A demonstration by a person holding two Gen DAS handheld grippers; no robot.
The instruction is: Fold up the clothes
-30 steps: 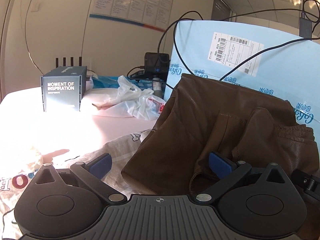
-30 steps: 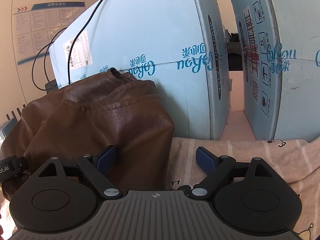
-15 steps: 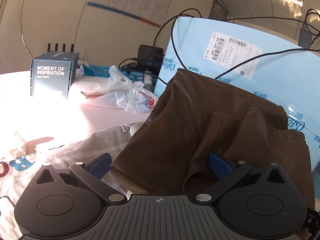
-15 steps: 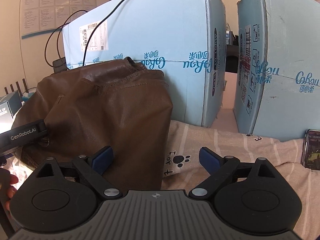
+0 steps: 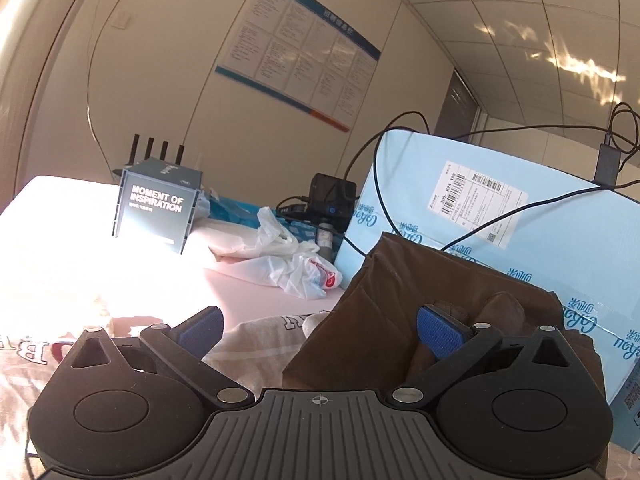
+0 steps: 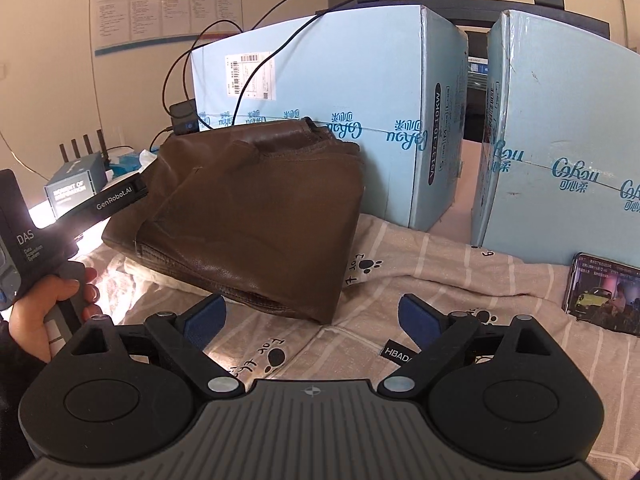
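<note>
A folded brown leather garment point(image 6: 256, 208) lies on the beige printed bedsheet point(image 6: 440, 280), leaning against a light blue carton point(image 6: 320, 88). It also shows in the left wrist view point(image 5: 420, 300) at right. My left gripper point(image 5: 318, 330) is open and empty at the garment's left edge; its right fingertip point(image 5: 436, 330) is against the leather. My right gripper point(image 6: 312, 318) is open and empty, just in front of the garment's near corner. The left tool's body point(image 6: 52, 224) and the hand on it show at the left of the right wrist view.
Two light blue cartons point(image 6: 560, 140) stand behind the garment with a gap between them. A phone point(image 6: 604, 294) lies on the sheet at right. A dark box point(image 5: 156, 204), white plastic bags point(image 5: 288, 264), a black device point(image 5: 332, 196) and cables sit at the back left.
Both grippers have drawn back from the garment. The right one now sits clear of its near corner; the left one tilted up and away. Both stayed open.
</note>
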